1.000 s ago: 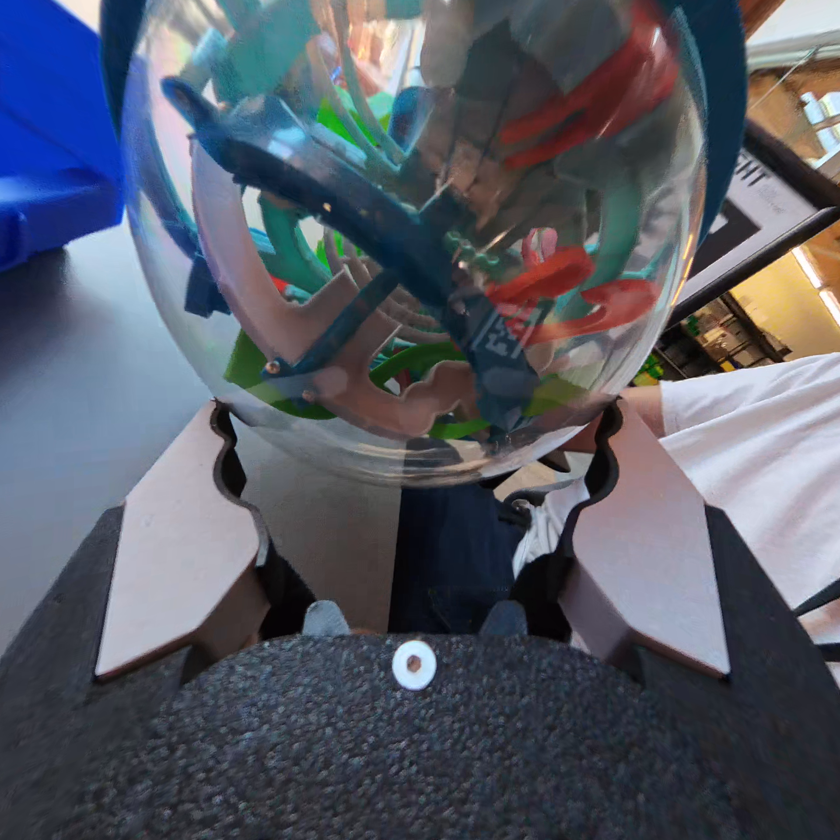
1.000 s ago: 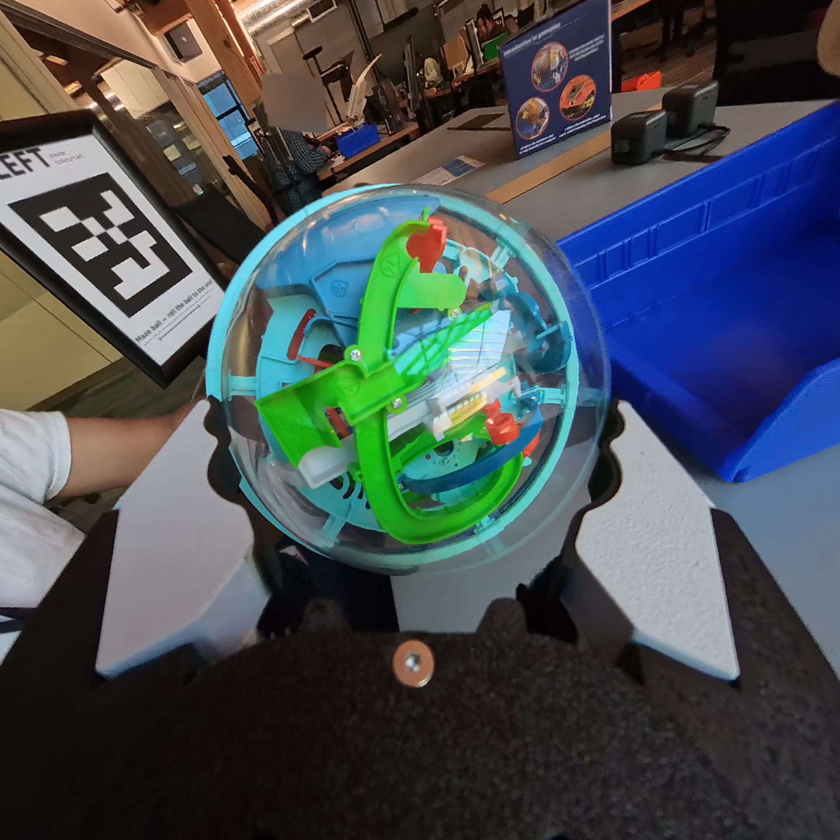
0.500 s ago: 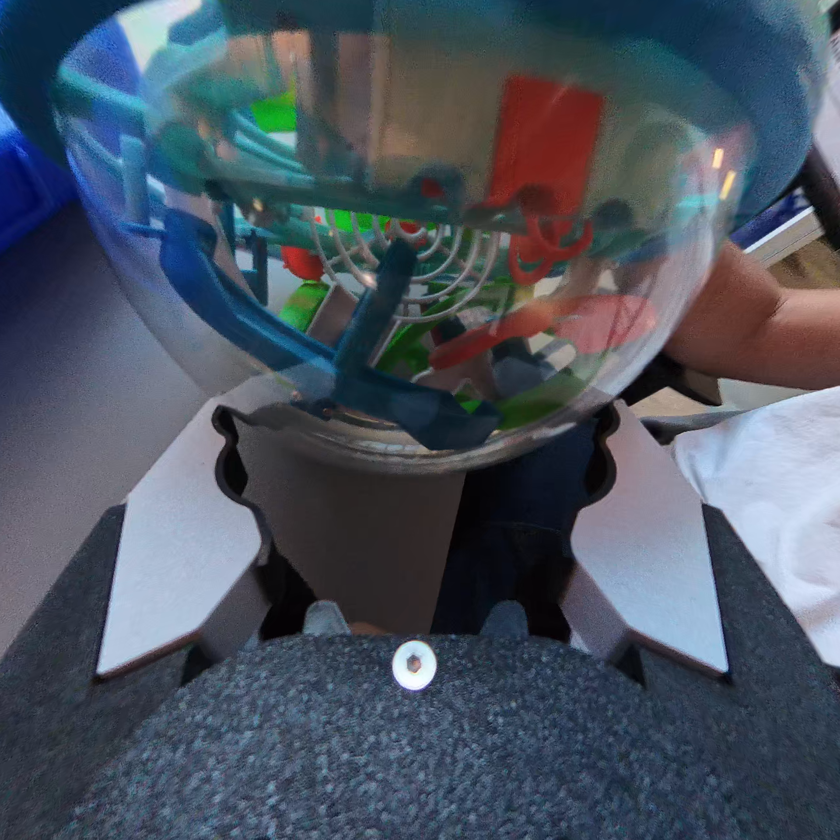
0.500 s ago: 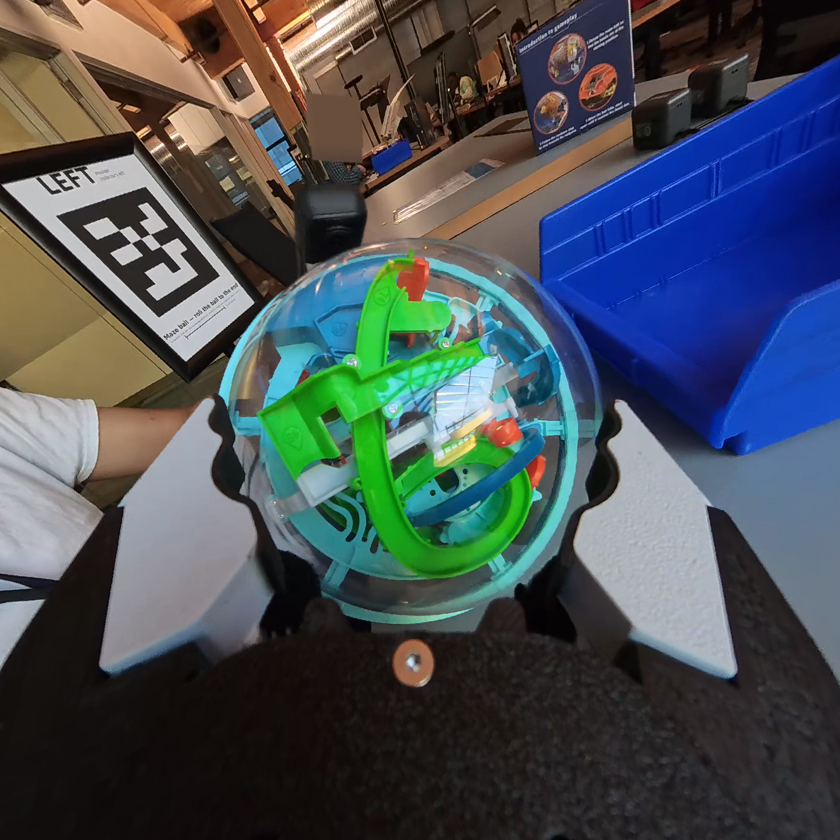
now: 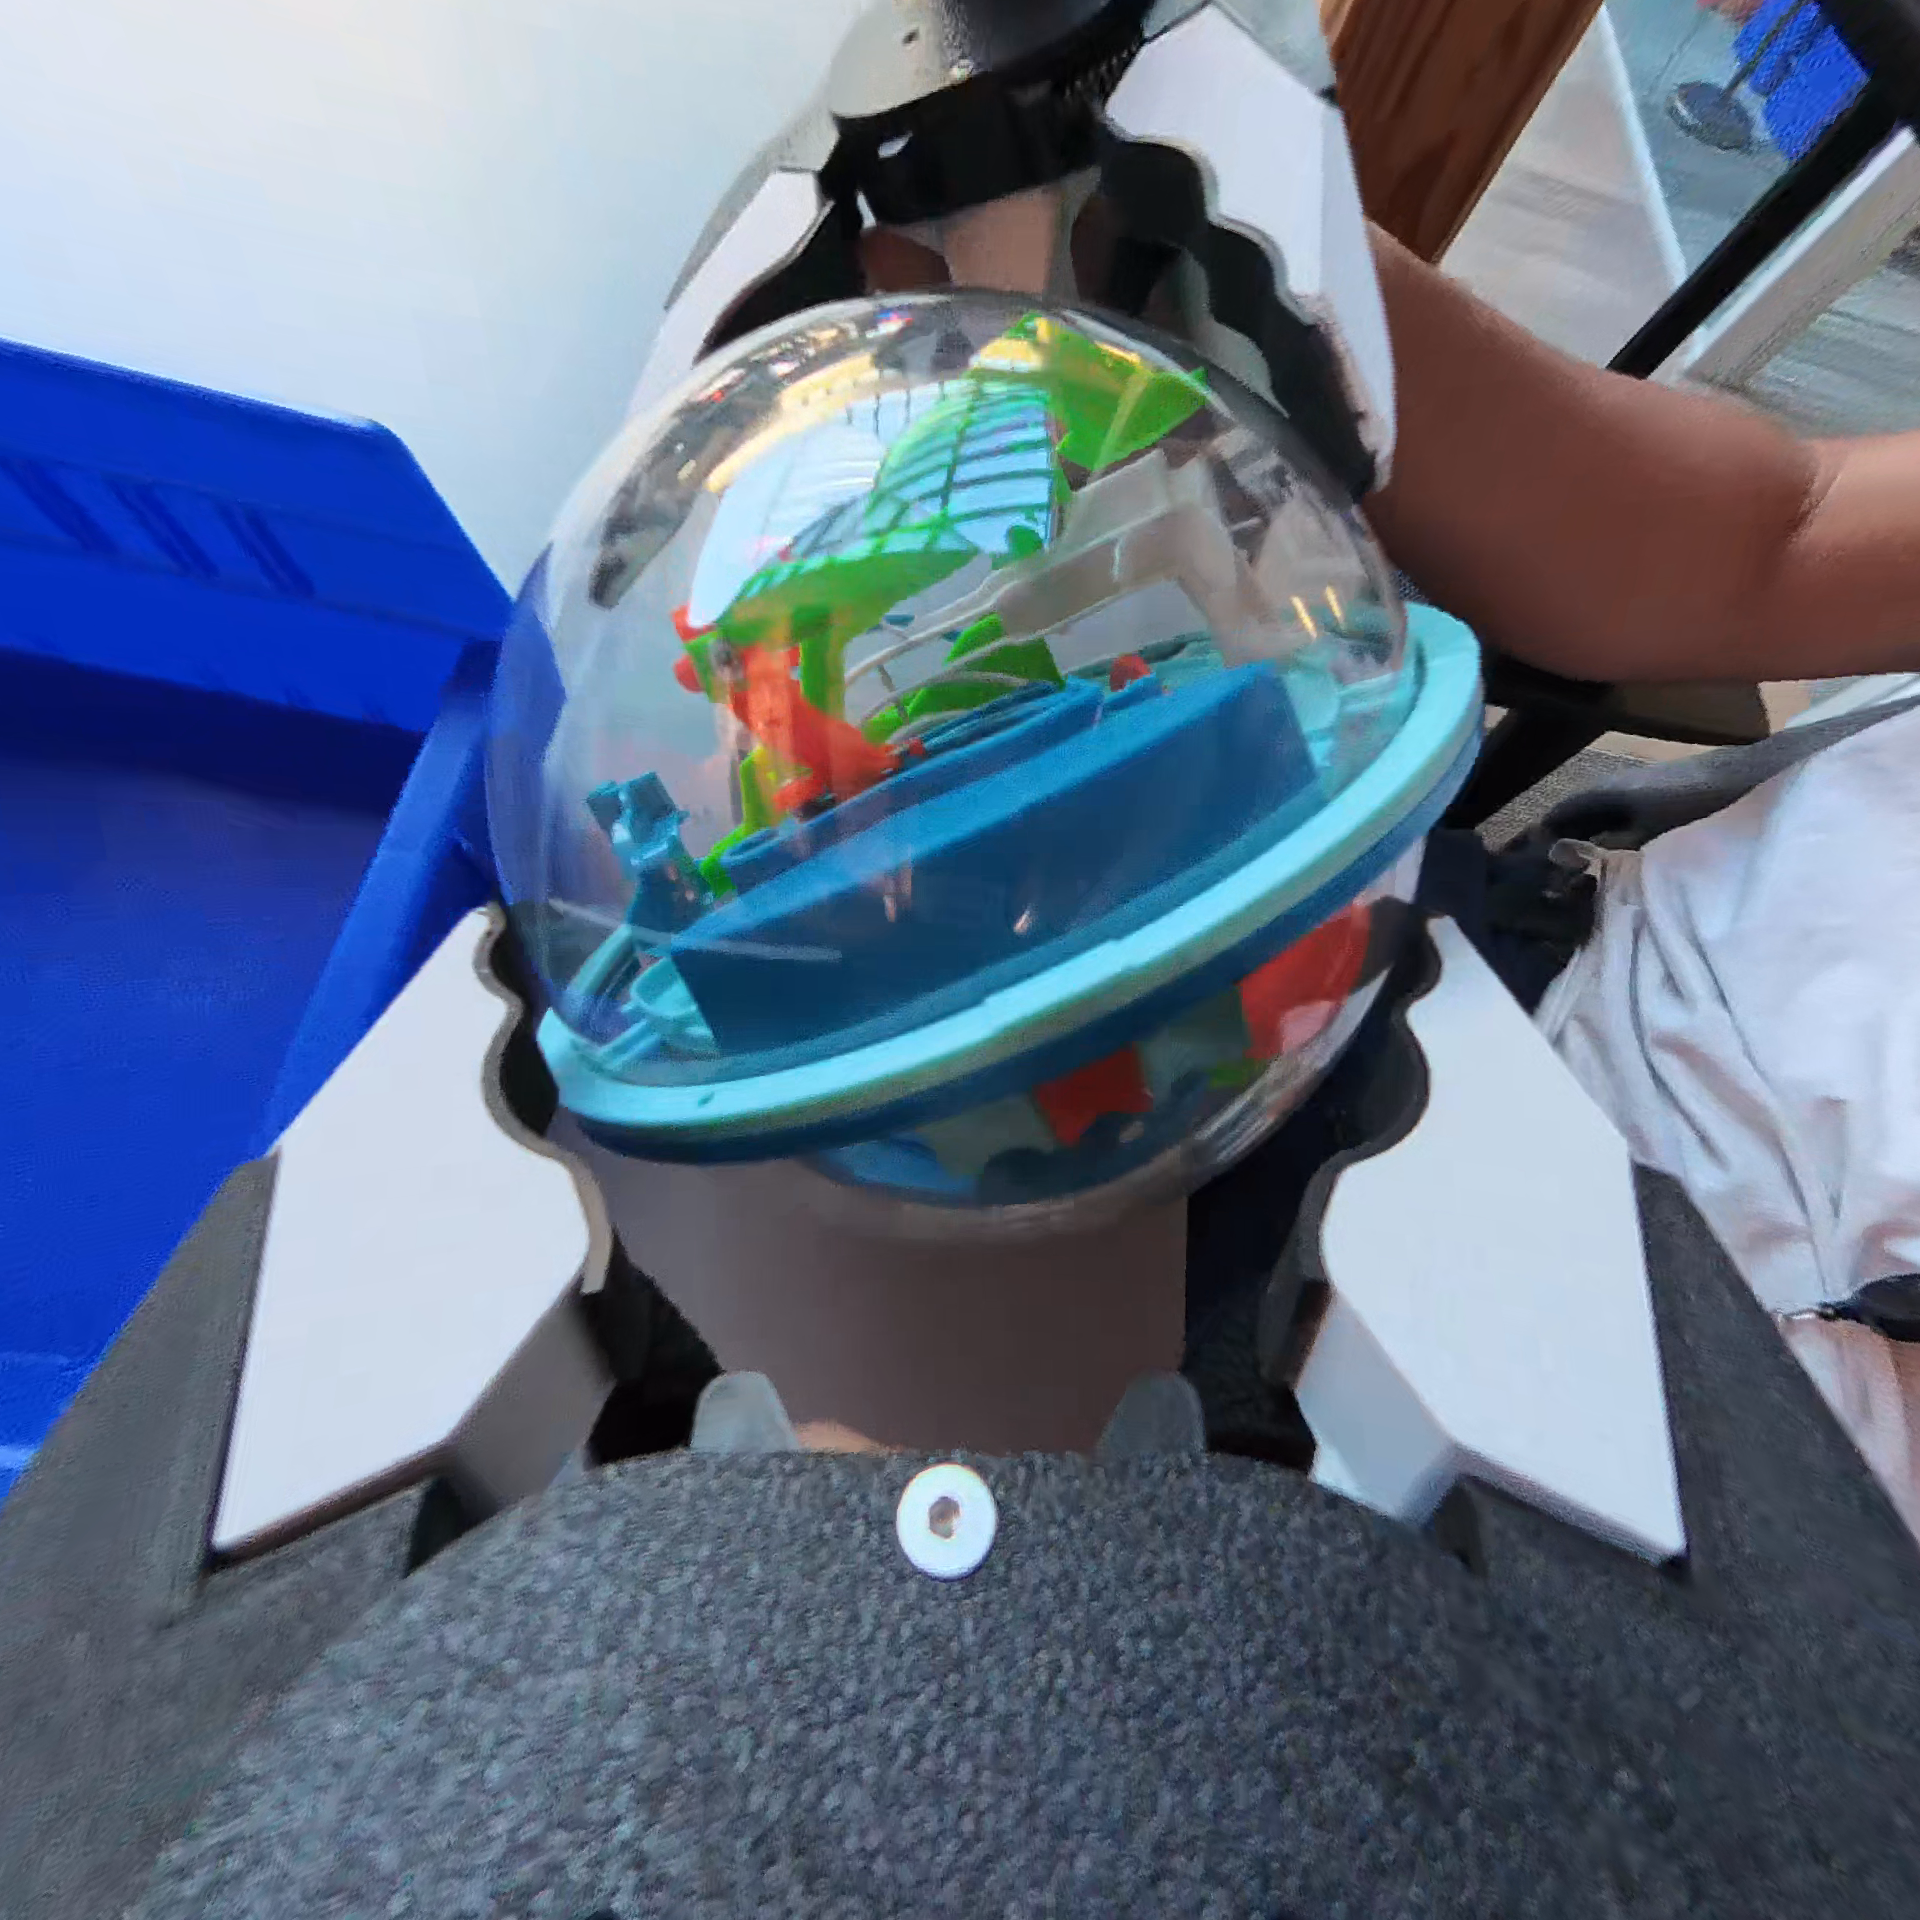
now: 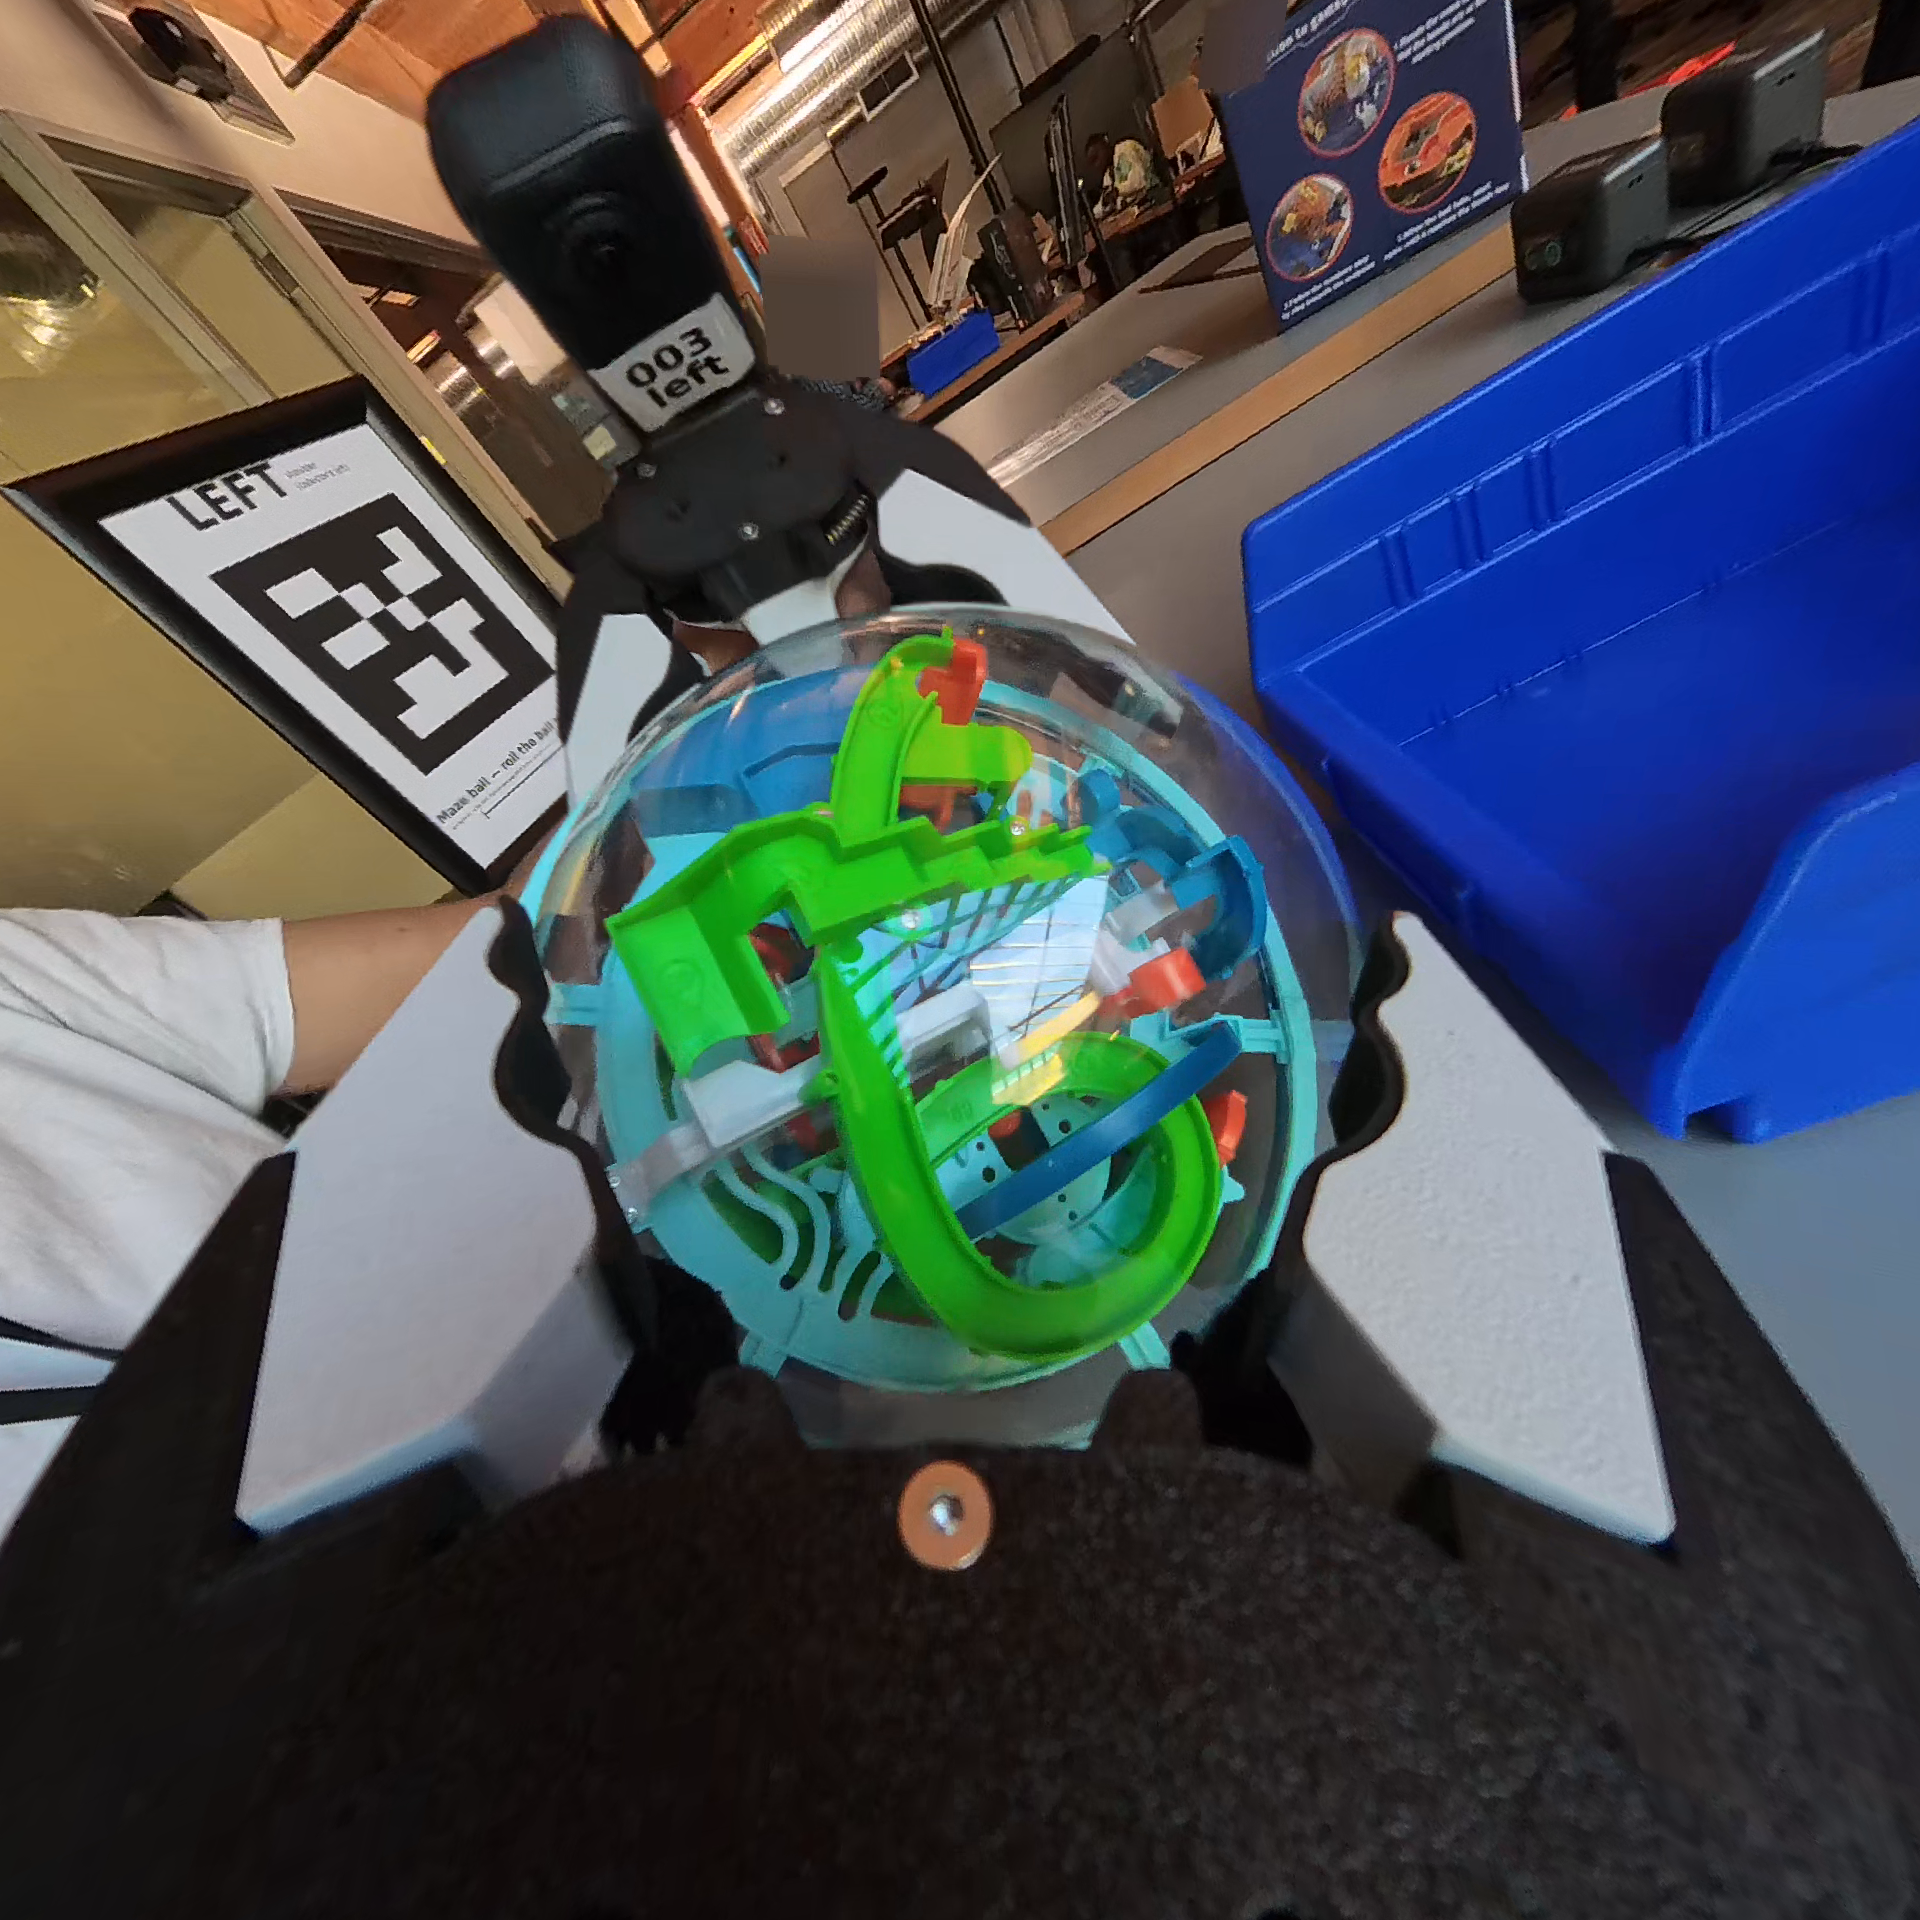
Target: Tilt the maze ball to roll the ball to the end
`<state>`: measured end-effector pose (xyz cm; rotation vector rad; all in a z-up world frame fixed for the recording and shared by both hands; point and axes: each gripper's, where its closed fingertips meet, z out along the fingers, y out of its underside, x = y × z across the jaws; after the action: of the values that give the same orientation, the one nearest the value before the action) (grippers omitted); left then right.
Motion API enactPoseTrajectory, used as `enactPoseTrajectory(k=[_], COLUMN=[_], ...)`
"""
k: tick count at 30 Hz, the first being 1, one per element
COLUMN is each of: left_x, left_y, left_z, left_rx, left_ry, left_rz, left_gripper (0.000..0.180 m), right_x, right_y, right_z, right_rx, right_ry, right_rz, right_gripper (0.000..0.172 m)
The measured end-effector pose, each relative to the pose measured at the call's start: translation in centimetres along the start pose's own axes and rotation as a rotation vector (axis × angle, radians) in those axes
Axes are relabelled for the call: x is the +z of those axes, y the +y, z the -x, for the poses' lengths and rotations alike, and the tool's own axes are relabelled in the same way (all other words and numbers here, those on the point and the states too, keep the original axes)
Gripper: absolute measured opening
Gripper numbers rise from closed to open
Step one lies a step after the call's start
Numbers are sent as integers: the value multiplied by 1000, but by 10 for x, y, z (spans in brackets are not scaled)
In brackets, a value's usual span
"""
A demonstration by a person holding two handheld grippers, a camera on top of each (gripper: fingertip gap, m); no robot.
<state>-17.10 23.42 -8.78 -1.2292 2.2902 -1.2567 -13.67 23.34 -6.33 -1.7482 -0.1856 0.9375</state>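
Observation:
The maze ball [image 5: 966,748] is a clear sphere with a light blue ring and green, blue and red tracks inside. In the left wrist view it sits between the fingers of my left gripper [image 5: 956,987], and both black inner edges touch its ring and shell. In the right wrist view the maze ball [image 6: 925,1018] sits between the fingers of my right gripper [image 6: 945,997], which press on both of its sides. The two grippers hold it from opposite sides, above the table. The right gripper [image 5: 1039,104] shows beyond the ball in the left wrist view. The left gripper [image 6: 727,499] shows beyond it in the right wrist view.
A blue plastic bin [image 6: 1610,727] stands on the grey table [image 6: 1766,1247] to the right; it also shows in the left wrist view [image 5: 156,831]. A framed sign with a black-and-white marker [image 6: 353,623] stands at the left. A person's forearm [image 5: 1610,520] and white shirt [image 5: 1766,987] are close by.
The ball has been turned in both grips. In the left wrist view its light blue ring now lies tilted between my fingers. The left gripper has come into the right wrist view behind the ball.

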Motion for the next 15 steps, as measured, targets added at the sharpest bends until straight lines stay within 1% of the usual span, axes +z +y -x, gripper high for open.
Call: enactPoseTrajectory(k=[2, 4, 7, 9, 11, 12, 15], left_x=[-1, -4, -12, -16, -18, -18, -13], left_y=[-1, 3, 13, 21, 26, 28, 31], left_z=[2, 5, 8, 9, 10, 9, 2], left_rx=[-28, -87, -180, -261, -362, -399, -456], left_ry=[1, -6, -39, -78, -132, -160, -245], left_rz=[-40, -86, -174, -227, -279, -301, -323], left_gripper=[154, 154, 154, 154, 154, 154, 154], right_x=[-13, -34, -55, -51, -43, -34, -14], right_y=[-3, -4, 11, 36, 63, 74, 88], right_z=[1, -4, -1, 9, 12, 18, 23], right_rx=[-37, -79, -121, -132, -144, -127, -72], right_ry=[34, 134, 269, 323, 416, 415, 426], right_rz=[-29, -63, -70, -47, -5, -3, -45], right_gripper=[144, 144, 144, 148, 149, 150, 152])
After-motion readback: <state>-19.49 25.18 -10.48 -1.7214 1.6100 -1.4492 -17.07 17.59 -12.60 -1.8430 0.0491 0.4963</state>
